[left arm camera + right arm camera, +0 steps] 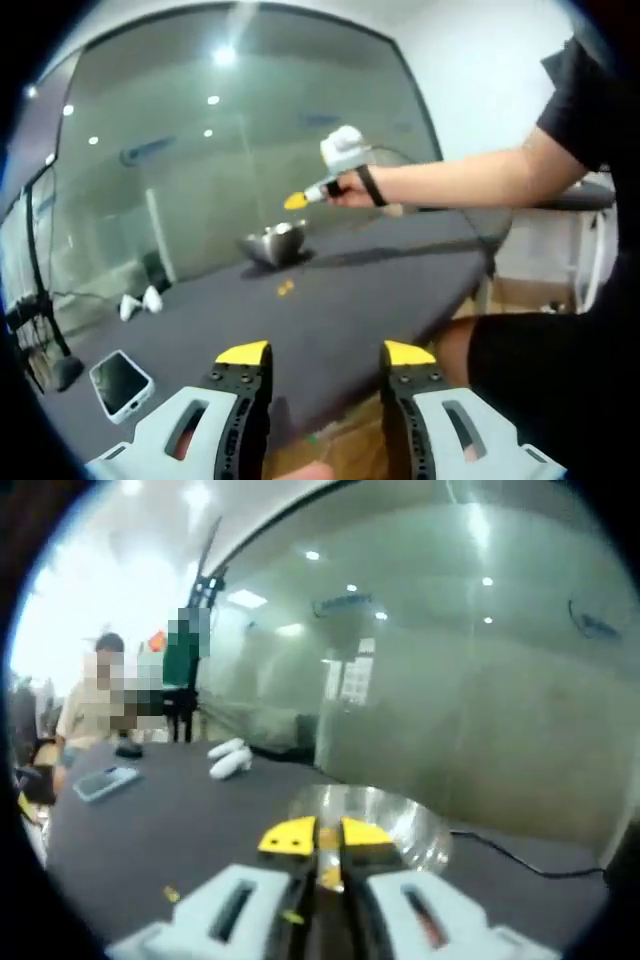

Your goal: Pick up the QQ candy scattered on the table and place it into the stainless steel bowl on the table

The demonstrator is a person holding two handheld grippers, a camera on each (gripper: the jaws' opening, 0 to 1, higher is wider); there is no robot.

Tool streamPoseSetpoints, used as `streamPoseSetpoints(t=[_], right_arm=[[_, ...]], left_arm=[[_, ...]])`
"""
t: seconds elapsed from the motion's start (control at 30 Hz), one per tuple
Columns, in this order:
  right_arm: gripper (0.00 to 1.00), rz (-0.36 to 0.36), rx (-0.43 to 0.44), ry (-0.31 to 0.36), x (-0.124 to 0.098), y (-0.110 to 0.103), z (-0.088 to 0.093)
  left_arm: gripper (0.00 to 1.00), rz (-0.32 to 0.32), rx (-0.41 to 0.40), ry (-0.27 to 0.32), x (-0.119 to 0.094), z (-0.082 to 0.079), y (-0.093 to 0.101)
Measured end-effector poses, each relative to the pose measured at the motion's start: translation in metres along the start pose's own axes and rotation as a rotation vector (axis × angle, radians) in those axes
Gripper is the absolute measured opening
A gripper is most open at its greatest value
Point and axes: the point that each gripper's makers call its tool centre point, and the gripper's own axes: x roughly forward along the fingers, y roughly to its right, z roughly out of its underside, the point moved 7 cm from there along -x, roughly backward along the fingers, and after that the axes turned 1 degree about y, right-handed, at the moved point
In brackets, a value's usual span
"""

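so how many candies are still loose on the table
2 clearly: in the right gripper view, one candy left of the jaws and one under them; the left gripper view shows a yellow spot near the bowl. More may be hidden.

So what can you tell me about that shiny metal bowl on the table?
The stainless steel bowl is round, with a polished, mirror-like wall that catches the ceiling lights. It stands upright on the dark grey table, near the far edge by the glass wall. The right gripper hangs just above its rim, jaws nearly shut. Its contents cannot be made out.
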Motion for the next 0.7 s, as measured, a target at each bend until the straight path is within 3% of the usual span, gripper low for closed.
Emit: streamPoseSetpoints(t=[0.37, 0.7], right_arm=[[0.09, 0.026, -0.009, -0.027, 0.035, 0.014, 0.006], [0.15, -0.005, 0.067, -0.028, 0.037, 0.017, 0.016]], left_arm=[[0.44, -0.001, -0.008, -0.002, -0.003, 0.006, -0.002], [0.45, 0.009, -0.004, -0.02, -0.003, 0.007, -0.003]])
